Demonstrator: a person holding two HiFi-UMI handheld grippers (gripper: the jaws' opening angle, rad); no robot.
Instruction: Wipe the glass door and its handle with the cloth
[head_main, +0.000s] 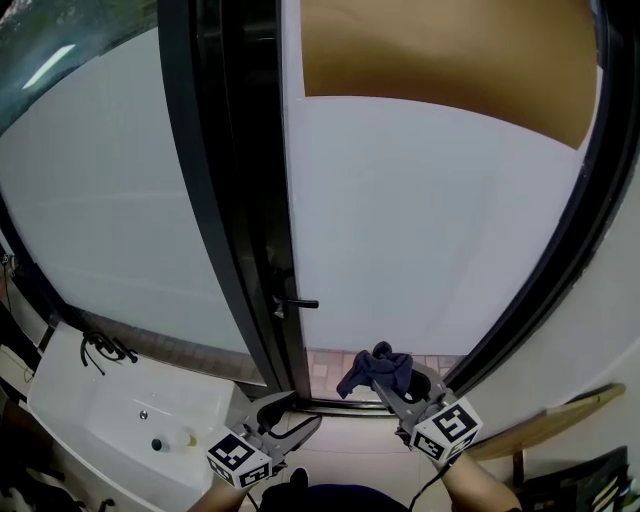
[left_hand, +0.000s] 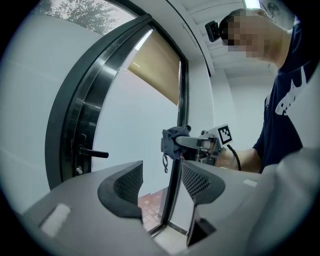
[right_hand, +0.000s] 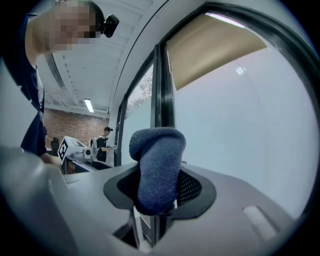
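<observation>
Cloth (head_main: 378, 368): dark blue wad, clamped between the jaws of right claw (head_main: 385, 384), held low near the bottom of the door. Contact with the glass unclear.

Left claw (head_main: 297, 416): jaws apart, nothing between them, idle just left of the right one.

Glass door (head_main: 420, 220): frosted pane straight ahead of and above right claw. First wipe probably a push forward, then a sweep up.

Handle (head_main: 298, 303): dark lever on the frame at the pane's left edge. Long axis horizontal, free end pointing right toward the pane. Up and left of the cloth, roughly in line above left claw, but cloth sits in the right. Likely needs a cross-reach left with right claw. Better to wipe along the lever's length, not across it.
</observation>
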